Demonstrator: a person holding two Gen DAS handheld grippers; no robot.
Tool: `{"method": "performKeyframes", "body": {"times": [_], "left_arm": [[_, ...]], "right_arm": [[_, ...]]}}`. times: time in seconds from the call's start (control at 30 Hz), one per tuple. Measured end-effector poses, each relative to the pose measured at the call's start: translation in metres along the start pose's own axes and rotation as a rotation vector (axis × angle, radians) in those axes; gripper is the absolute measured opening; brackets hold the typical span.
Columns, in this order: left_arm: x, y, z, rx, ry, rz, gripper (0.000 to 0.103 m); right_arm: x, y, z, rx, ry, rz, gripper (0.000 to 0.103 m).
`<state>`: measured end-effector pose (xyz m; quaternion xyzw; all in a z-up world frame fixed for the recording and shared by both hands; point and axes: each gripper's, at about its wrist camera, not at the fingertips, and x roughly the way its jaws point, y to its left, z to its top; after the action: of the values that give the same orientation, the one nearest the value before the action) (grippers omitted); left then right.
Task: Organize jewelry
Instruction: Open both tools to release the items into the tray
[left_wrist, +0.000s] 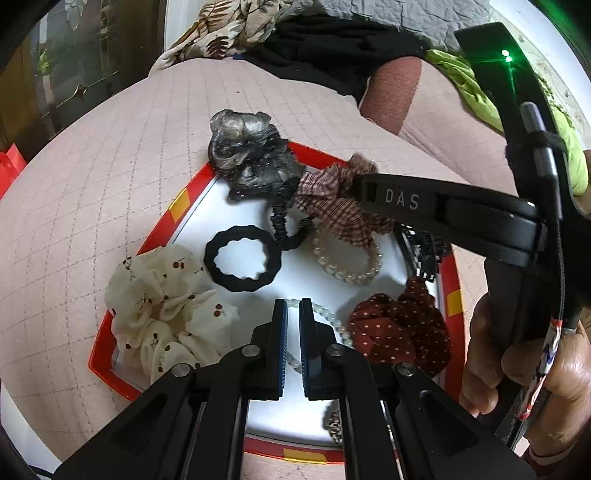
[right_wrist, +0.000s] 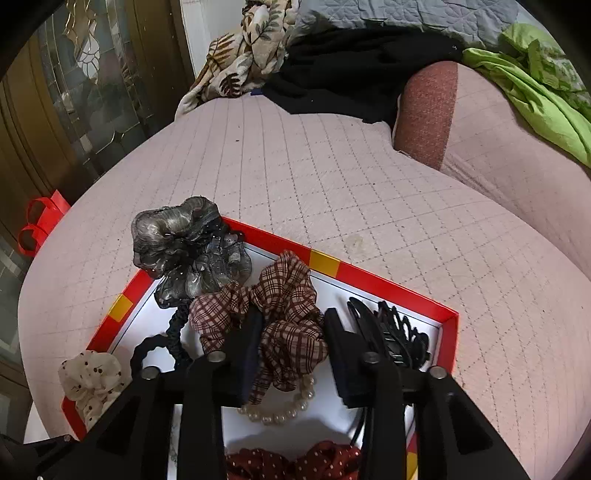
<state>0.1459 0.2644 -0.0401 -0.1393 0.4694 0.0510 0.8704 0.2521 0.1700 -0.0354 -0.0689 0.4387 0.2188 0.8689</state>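
A red-rimmed white tray (left_wrist: 162, 229) lies on a pink quilt and holds hair ties and bracelets. My left gripper (left_wrist: 291, 306) hangs shut over the tray's near part, nothing in it, with a pearl strand (left_wrist: 332, 317) behind its tips. My right gripper (right_wrist: 291, 321) stands open astride the plaid scrunchie (right_wrist: 288, 295), which lies loose between the fingers on a pearl bracelet (right_wrist: 280, 413). In the left wrist view the right gripper (left_wrist: 360, 184) comes in from the right onto the plaid scrunchie (left_wrist: 332, 206).
Also in the tray are a grey sheer scrunchie (left_wrist: 247, 155), a black hair tie (left_wrist: 240, 286), a cream cherry-print scrunchie (left_wrist: 162, 310), a dark red dotted scrunchie (left_wrist: 399, 328) and a black claw clip (right_wrist: 402, 336). Clothes (right_wrist: 351, 74) are piled at the back. A person's hand (left_wrist: 535, 369) is at the right.
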Motion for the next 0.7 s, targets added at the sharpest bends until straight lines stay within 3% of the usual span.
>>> {"method": "performKeyframes", "body": {"times": [0.27, 0.43, 0.7], "left_arm": [[-0.01, -0.006, 0.001, 0.003, -0.027, -0.017, 0.02], [-0.02, -0.007, 0.0, -0.001, -0.063, -0.006, 0.037], [-0.035, -0.013, -0.002, 0.021, -0.127, 0.04, 0.042]], "right_arm": [[-0.029, -0.012, -0.01, 0.023, -0.027, -0.014, 0.045], [-0.057, -0.028, -0.026, 0.047, -0.044, -0.02, 0.049], [-0.096, -0.05, -0.075, 0.077, -0.045, -0.073, 0.05]]}}
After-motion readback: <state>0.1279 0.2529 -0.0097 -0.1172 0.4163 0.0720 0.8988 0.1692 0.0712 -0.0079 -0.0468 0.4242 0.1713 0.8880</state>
